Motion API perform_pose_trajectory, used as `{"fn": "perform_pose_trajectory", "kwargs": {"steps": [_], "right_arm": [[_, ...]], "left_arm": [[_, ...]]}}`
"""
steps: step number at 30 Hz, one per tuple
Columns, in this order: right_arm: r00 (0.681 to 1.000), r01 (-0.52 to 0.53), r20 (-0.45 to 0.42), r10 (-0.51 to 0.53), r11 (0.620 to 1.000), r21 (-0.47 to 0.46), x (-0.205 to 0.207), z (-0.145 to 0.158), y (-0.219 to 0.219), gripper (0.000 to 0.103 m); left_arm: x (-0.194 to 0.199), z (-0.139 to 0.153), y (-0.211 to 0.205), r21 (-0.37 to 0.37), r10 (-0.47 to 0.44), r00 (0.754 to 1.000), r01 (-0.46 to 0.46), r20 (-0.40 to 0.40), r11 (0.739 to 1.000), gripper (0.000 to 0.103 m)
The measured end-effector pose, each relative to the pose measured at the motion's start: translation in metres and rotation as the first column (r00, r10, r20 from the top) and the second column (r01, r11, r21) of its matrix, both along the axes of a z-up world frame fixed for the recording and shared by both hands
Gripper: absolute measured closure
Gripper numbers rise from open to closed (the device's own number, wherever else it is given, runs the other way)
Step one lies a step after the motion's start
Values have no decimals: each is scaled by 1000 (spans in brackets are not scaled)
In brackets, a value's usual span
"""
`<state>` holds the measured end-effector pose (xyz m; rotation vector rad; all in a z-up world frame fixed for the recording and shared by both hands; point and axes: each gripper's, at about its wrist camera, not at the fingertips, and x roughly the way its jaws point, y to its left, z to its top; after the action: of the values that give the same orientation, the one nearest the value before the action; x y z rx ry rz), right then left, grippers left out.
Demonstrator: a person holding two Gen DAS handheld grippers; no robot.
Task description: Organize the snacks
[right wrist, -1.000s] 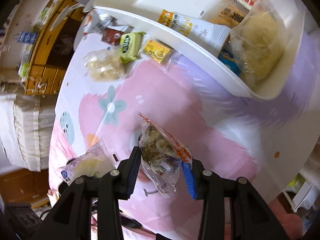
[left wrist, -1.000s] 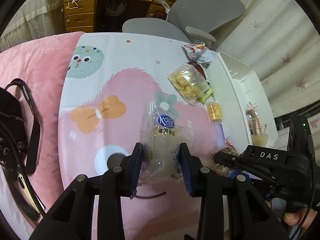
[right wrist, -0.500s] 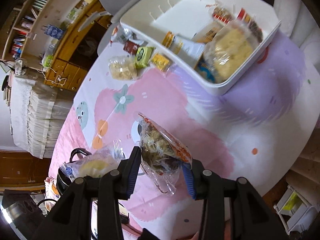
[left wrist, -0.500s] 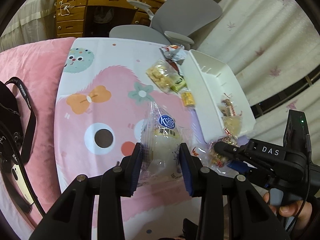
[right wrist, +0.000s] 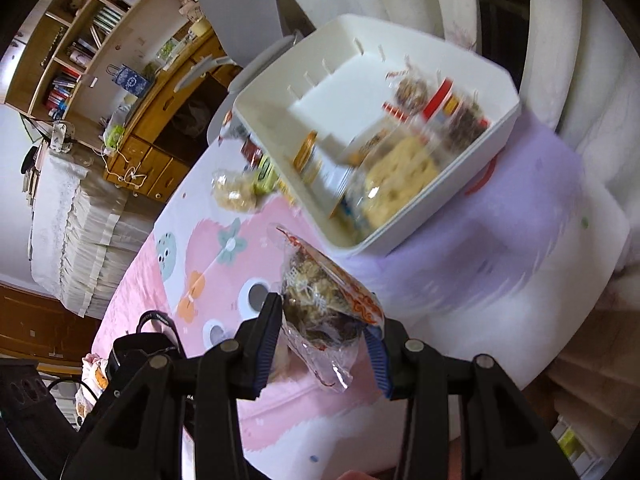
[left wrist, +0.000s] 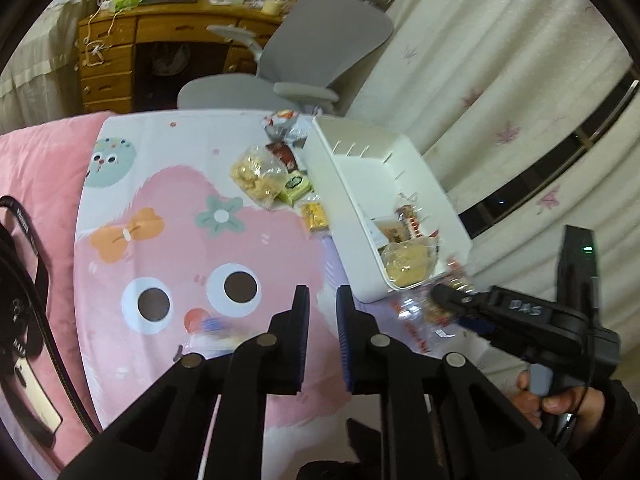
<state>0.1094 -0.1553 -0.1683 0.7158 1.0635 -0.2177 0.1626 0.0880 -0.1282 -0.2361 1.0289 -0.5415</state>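
Dropped bread packet lies flat beside nearly-closed left gripper.

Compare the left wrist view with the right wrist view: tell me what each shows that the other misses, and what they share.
Only the left wrist view shows the left gripper, its jaws nearly closed on nothing, a blurred clear packet on the cloth beside it, and the hand holding the right gripper.

Only the right wrist view shows the right gripper shut on a clear snack bag, and a bookshelf behind.

Both show the white bin holding snacks, loose snacks beside it, the pink cartoon tablecloth and the wooden desk.
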Motion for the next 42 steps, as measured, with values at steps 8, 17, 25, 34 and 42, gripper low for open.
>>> {"fn": "perform_pose_trajectory", "kwargs": {"steps": [8,17,25,34,42], "right_arm": [[999,-34,17,35,998,-52,7,12,-64,62],[996,-93,-25,91,994,-63,27,6,-121,62],[983,-185,-30,183,976,-112,53,4,-149,62],[976,-216,-35,213,970,-110,74,-3,-178,48],[955,-296,-30,294,950,-104,80,-4,-169,47]], "left_arm": [[4,-12,-22,53,146,986,-142,-83,988,91],[-10,-21,-34,93,327,940,-319,-99,943,88],[-29,-35,-34,121,499,858,-486,-122,866,84],[-50,-47,-27,230,647,749,-610,-145,758,42],[-53,-63,-22,284,688,694,-630,-213,723,25]]}}
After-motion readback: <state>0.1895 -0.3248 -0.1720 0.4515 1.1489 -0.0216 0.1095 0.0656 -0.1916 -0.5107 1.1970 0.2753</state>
